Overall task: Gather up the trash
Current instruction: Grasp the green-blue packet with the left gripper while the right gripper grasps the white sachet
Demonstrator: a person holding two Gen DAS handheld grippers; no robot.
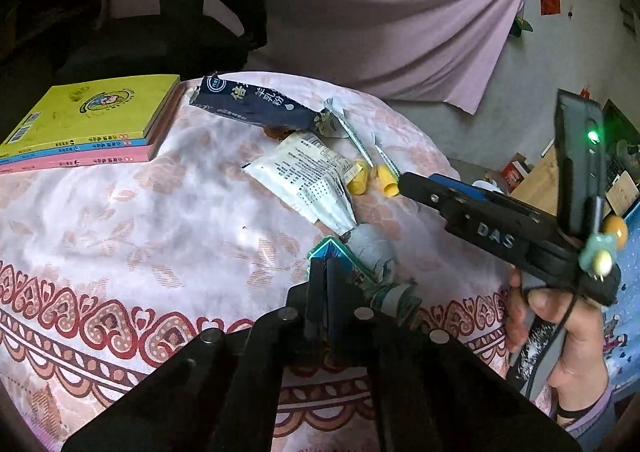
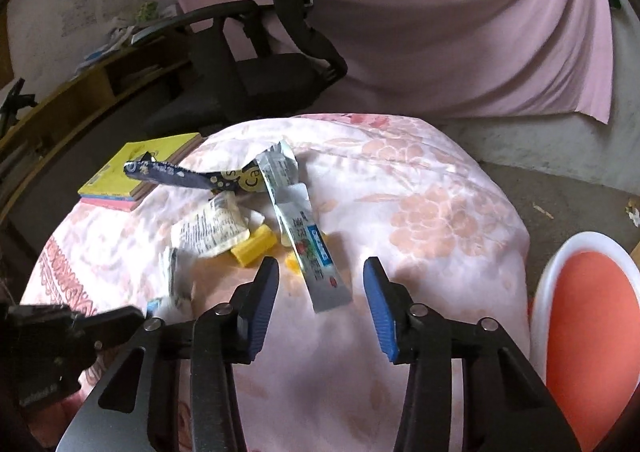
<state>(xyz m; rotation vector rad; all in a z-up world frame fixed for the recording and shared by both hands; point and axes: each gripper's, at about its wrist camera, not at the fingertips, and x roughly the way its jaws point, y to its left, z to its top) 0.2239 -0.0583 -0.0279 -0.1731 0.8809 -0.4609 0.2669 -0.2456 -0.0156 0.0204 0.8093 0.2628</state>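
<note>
Trash lies on a pink flowered cloth: a dark blue wrapper (image 1: 256, 105) (image 2: 176, 174), a white printed sachet (image 1: 308, 175) (image 2: 212, 230), yellow caps (image 1: 386, 177) (image 2: 254, 248), a crumpled grey wad (image 1: 372, 248) and a long silver stick sachet (image 2: 308, 248). My left gripper (image 1: 324, 272) is shut on a green-blue wrapper (image 1: 348, 264) beside the wad. My right gripper (image 2: 322, 272) is open, its blue pads on either side of the silver sachet's near end; it also shows in the left wrist view (image 1: 416, 181), low over the yellow caps.
A stack of books with a yellow cover (image 1: 88, 119) (image 2: 136, 171) lies at the table's far left. A black office chair (image 2: 256, 67) stands behind the table. An orange and white bin (image 2: 584, 332) stands to the right. A pink curtain (image 1: 392, 11) hangs behind.
</note>
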